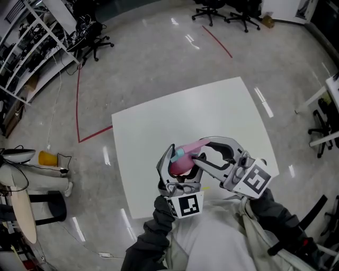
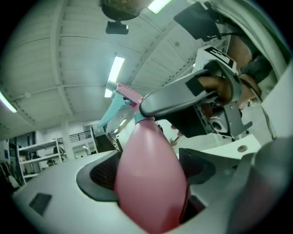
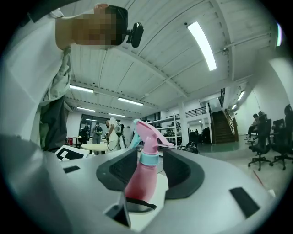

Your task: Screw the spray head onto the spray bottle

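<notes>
A pink spray bottle (image 1: 179, 165) is held over the near edge of the white table (image 1: 212, 116). My left gripper (image 1: 180, 169) is shut on its body, and in the left gripper view the bottle (image 2: 149, 178) fills the gap between the dark pads (image 2: 103, 176). The pink spray head (image 1: 189, 148) with its teal trigger sits on the neck. My right gripper (image 1: 200, 151) comes in from the right around that neck. In the right gripper view the teal collar (image 3: 149, 158) stands between the pads (image 3: 176, 167) with a small gap, so these jaws are open.
Metal shelving (image 1: 32, 37) lines the far left, with a yellow object (image 1: 47, 157) on the floor beside it. Office chairs (image 1: 228, 13) stand at the back and another chair (image 1: 323, 127) at the right. Red tape (image 1: 79, 106) marks the floor left of the table.
</notes>
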The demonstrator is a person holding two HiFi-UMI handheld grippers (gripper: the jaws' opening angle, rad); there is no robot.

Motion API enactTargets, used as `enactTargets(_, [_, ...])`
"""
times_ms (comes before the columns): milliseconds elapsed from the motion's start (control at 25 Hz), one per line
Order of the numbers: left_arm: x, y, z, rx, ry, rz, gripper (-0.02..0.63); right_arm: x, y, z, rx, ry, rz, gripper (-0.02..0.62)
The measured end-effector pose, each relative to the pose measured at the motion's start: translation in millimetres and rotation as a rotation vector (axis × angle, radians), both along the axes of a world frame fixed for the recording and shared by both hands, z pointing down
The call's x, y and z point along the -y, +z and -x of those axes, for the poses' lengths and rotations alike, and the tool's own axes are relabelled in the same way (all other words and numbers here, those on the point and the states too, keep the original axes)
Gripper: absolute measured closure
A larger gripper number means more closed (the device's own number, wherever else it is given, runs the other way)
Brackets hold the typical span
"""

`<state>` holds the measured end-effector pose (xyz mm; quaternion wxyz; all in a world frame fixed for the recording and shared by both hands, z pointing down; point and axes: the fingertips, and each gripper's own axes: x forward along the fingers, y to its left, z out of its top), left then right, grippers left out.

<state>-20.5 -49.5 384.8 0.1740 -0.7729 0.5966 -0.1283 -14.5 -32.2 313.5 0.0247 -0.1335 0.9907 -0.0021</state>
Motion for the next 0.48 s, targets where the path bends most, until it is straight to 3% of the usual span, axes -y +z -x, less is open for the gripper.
enactTargets(160, [1, -2, 0, 0.037, -0.004, -0.019, 0.183, 3, -2, 5, 0.006, 0.017, -0.018, 0.468])
enactTargets(240, [0, -6, 0, -0.018, 0.036, -0.011, 0.183, 1, -2, 5, 0.017, -0.001, -0.020, 0.471])
enactTargets(320, [-5, -12, -8, -0.090, 0.137, 0.020, 0.183, -2, -4, 2, 0.074, -0.057, 0.006, 0.472])
enactTargets(360, [-9, -15, -14, -0.158, 0.206, 0.049, 0.183, -5, -7, -2, 0.120, -0.103, 0.015, 0.474])
enactTargets(480, [-30, -22, -29, -0.502, 0.403, 0.174, 0.183, -18, -22, -11, 0.280, -0.282, 0.085, 0.474])
